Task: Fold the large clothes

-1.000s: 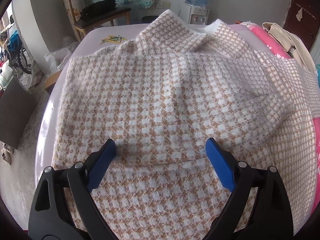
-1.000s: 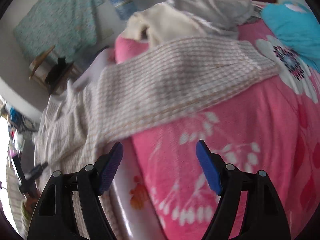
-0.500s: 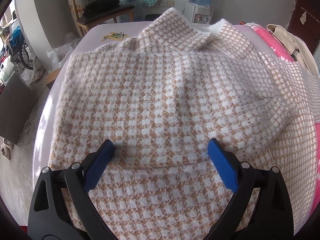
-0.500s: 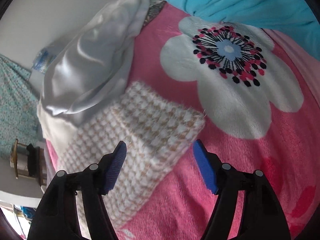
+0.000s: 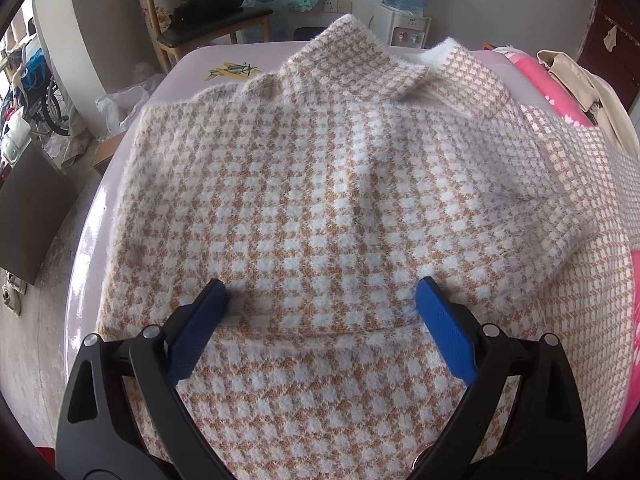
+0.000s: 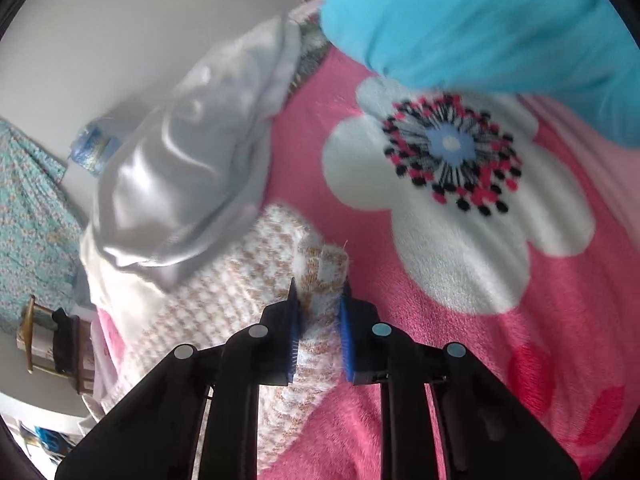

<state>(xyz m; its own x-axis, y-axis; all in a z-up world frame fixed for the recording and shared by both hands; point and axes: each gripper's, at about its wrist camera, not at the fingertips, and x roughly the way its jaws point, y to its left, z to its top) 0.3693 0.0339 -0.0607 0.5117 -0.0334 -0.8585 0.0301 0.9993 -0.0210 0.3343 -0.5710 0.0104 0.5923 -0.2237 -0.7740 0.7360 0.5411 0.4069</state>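
A fuzzy tan-and-white houndstooth sweater [image 5: 320, 200] lies spread over the lilac table [image 5: 236, 54], collar at the far end. My left gripper [image 5: 322, 300] stands open just above the sweater's body, its blue pads on either side of a folded edge, nothing pinched. In the right wrist view the sweater's sleeve [image 6: 224, 300] stretches across a pink blanket. My right gripper [image 6: 320, 300] is closing its jaws on the sleeve's cuff [image 6: 322, 264], and the pads press the fuzzy fabric from both sides.
A pink blanket [image 6: 460, 340] with a large white flower lies under the sleeve. A blue cloth [image 6: 500, 32] and a white satin garment [image 6: 180, 184] lie beyond the cuff. A wooden chair [image 5: 208, 20], a water dispenser [image 5: 404, 20] and a beige garment [image 5: 580, 84] stand past the table.
My right gripper swung across to the sleeve's end, rolled, and closed from wide open onto the cuff. The left gripper stayed open in place over the sweater.
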